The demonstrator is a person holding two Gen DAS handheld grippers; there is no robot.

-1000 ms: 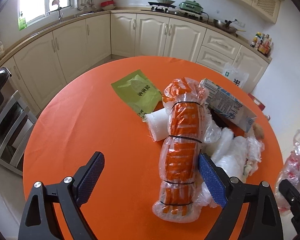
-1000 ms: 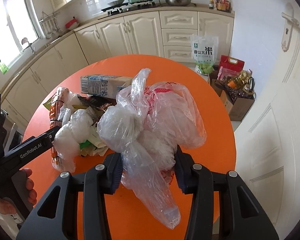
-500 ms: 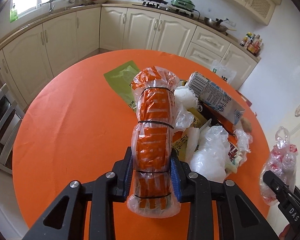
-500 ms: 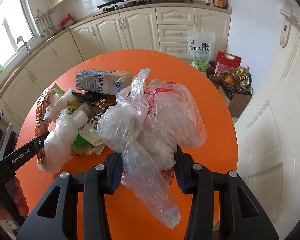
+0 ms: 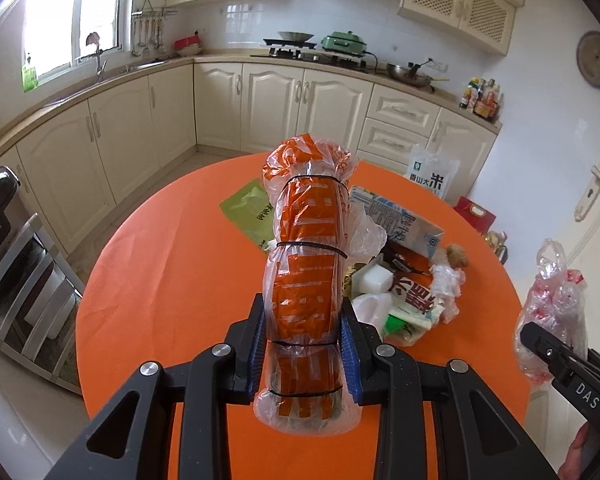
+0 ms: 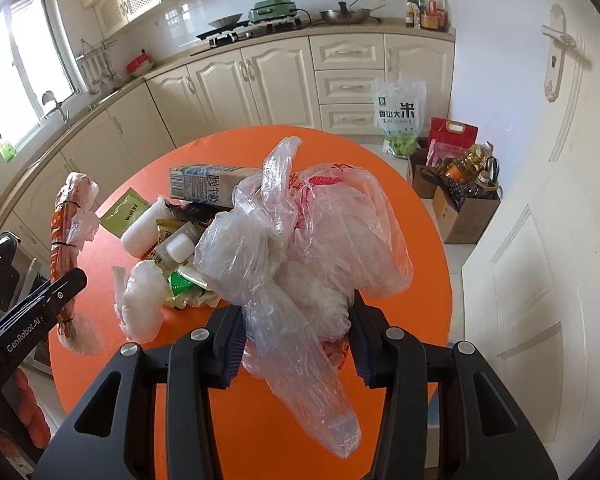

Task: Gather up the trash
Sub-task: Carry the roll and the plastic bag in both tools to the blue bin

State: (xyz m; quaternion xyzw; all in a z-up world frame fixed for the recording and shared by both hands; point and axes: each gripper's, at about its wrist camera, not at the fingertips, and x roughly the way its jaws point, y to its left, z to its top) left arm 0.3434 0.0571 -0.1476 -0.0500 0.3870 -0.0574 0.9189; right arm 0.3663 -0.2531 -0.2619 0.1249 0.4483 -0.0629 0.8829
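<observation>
The roll (image 5: 305,276) is a long orange bundle in clear plastic, bound by several thin black bands. It stands nearly upright above the orange table (image 5: 172,280), clear of the top, its lower part clamped between the blue pads of the left gripper (image 5: 305,350). Those jaws have just been closing and now press on the roll's sides. In the right wrist view the same roll (image 6: 66,248) hangs at the table's left edge, apart from the rest of the litter.

Just right of the roll lies the heap (image 5: 404,300): crumpled wrappers, white foam pieces and clear film. A milk carton (image 5: 396,220) lies on its side behind the heap, and a flat green pouch (image 5: 250,210) lies alone behind the roll. Nothing lies between the roll and the near table edge.

The right gripper (image 6: 296,344) is closed at a middling width on a bag (image 6: 320,240), a clear crumpled sack with red print, bulging with more clear film. Its knotted top points up and a loose tail droops below the jaws.

On the floor past the table stand a rice sack (image 6: 400,114) and an open cardboard box (image 6: 464,212) holding bottles.
</observation>
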